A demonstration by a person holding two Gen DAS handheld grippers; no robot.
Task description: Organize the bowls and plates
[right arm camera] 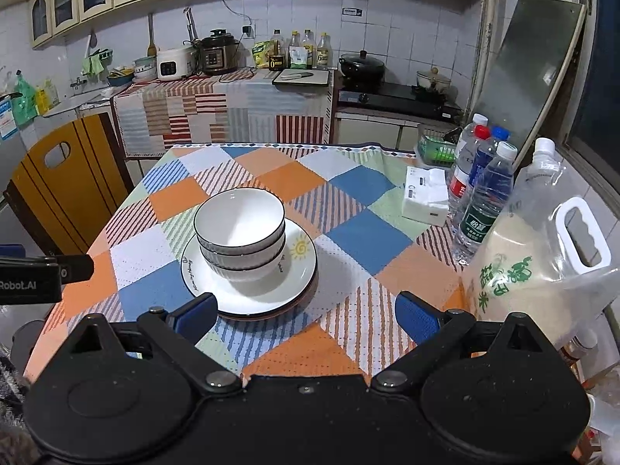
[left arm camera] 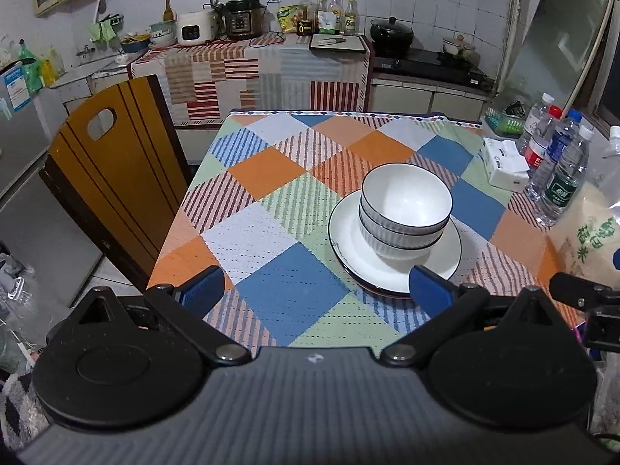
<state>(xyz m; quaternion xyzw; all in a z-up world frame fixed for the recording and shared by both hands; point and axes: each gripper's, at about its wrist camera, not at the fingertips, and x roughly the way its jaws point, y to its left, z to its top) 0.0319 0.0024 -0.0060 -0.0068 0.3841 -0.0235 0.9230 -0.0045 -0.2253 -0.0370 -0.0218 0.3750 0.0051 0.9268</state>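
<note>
On the checked tablecloth (left arm camera: 271,232), stacked bowls (left arm camera: 405,209) on plates (left arm camera: 395,267) sit mid-table; left tongs (left arm camera: 316,290) and right tongs (right arm camera: 306,316) gape, released.

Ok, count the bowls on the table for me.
3 bowls, all nested in one stack on the plates at the middle of the table: one on top, one in the middle, one at the bottom. A further bowl could be hidden inside the stack.

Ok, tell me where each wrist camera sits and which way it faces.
Left wrist: behind the open left gripper, facing across the table; stacked bowls on plates lie right of centre, the right gripper's tip at the right edge.
Right wrist: behind the open right gripper; the stack lies left of centre, the left gripper at the left edge.
Shared: stack, tissue pack, bottles.
</note>
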